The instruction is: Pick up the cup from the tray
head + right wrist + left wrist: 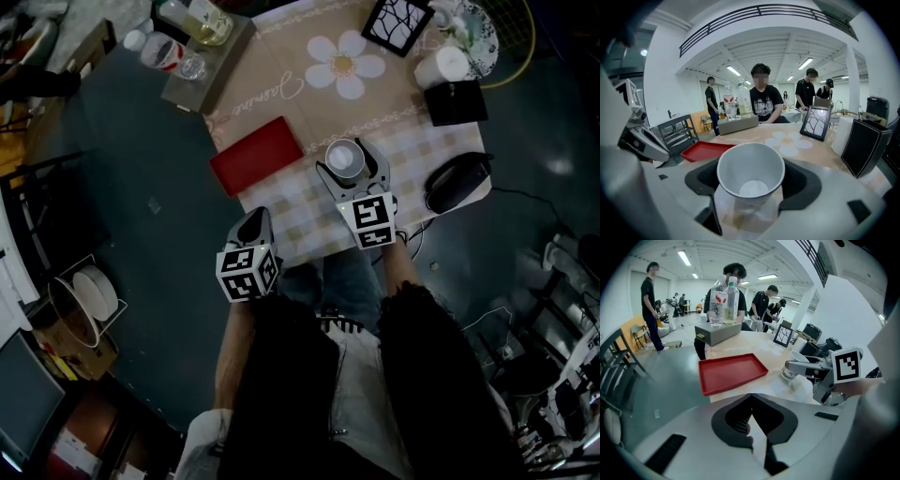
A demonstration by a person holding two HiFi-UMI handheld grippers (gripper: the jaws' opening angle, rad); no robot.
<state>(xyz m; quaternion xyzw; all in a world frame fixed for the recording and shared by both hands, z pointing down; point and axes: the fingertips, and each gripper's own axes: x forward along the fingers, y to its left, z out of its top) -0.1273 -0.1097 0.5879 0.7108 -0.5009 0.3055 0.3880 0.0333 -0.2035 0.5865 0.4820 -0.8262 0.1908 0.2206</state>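
Presently the right gripper [349,167] has its jaws opening around the upright white cup [750,176], bare inside, on the table [281,84] right of the red tray [258,155]. The left gripper [751,401] has its jaws closed together.

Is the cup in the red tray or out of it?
Out: the cup stands on the tablecloth, apart from the empty red tray.

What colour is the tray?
Red; the tray shows best in the head view.
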